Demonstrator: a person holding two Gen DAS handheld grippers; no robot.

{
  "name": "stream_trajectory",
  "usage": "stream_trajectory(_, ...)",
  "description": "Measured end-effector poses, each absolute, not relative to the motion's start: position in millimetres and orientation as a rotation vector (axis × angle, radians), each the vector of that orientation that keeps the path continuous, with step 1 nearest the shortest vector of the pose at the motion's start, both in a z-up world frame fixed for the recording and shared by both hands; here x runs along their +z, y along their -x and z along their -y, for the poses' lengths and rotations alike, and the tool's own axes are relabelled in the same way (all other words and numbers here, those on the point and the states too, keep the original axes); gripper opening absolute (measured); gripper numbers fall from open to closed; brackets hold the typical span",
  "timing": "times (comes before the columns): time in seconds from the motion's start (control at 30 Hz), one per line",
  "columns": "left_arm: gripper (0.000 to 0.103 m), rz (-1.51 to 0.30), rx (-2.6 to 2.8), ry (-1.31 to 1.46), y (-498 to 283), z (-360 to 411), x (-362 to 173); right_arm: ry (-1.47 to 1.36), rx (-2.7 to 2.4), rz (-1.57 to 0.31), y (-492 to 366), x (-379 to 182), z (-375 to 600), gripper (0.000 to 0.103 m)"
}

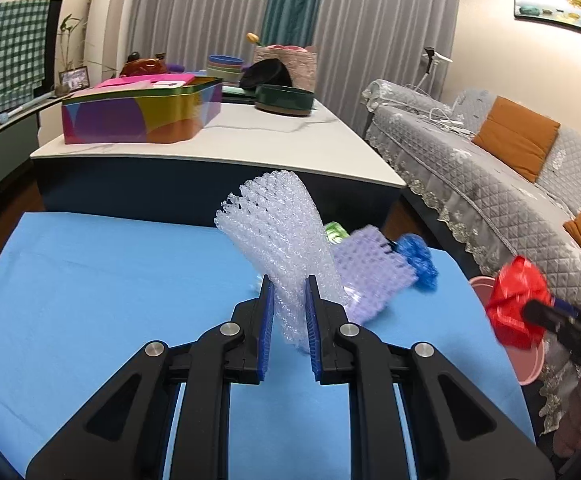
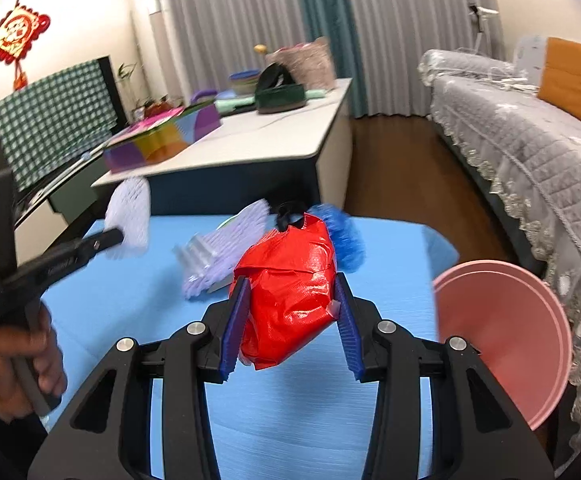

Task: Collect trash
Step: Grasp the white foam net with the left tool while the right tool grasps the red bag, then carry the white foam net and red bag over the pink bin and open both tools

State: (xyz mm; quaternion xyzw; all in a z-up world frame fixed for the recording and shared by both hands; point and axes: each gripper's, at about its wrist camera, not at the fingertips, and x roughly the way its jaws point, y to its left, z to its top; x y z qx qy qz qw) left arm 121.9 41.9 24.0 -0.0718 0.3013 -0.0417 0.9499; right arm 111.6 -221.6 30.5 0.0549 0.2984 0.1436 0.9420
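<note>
My left gripper (image 1: 288, 300) is shut on a white foam net sleeve (image 1: 278, 232) and holds it above the blue table (image 1: 90, 300). It also shows in the right wrist view (image 2: 130, 212). My right gripper (image 2: 290, 300) is shut on a crumpled red plastic bag (image 2: 290, 288), seen from the left wrist view too (image 1: 514, 300). A purple foam net (image 1: 370, 276) (image 2: 226, 248), a blue crumpled piece (image 1: 418, 256) (image 2: 342, 236) and a green wrapper (image 1: 336, 232) lie on the table. A pink bin (image 2: 498, 340) stands at the table's right edge.
A white-topped table (image 1: 250, 136) behind carries a colourful tin box (image 1: 138, 116), a green round tin (image 1: 284, 98) and bowls. A grey-covered sofa (image 1: 510, 184) with orange cushions runs along the right. A checked cloth (image 2: 50, 120) hangs at left.
</note>
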Motion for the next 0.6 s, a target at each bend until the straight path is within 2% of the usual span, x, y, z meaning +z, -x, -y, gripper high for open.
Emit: stream_trajectory(0.6, 0.015, -0.569, -0.180, 0.076, -106.5, 11.0, 26.4, -0.128, 0.161, -0.532, -95.3, 45.6, 269.5, 0.043)
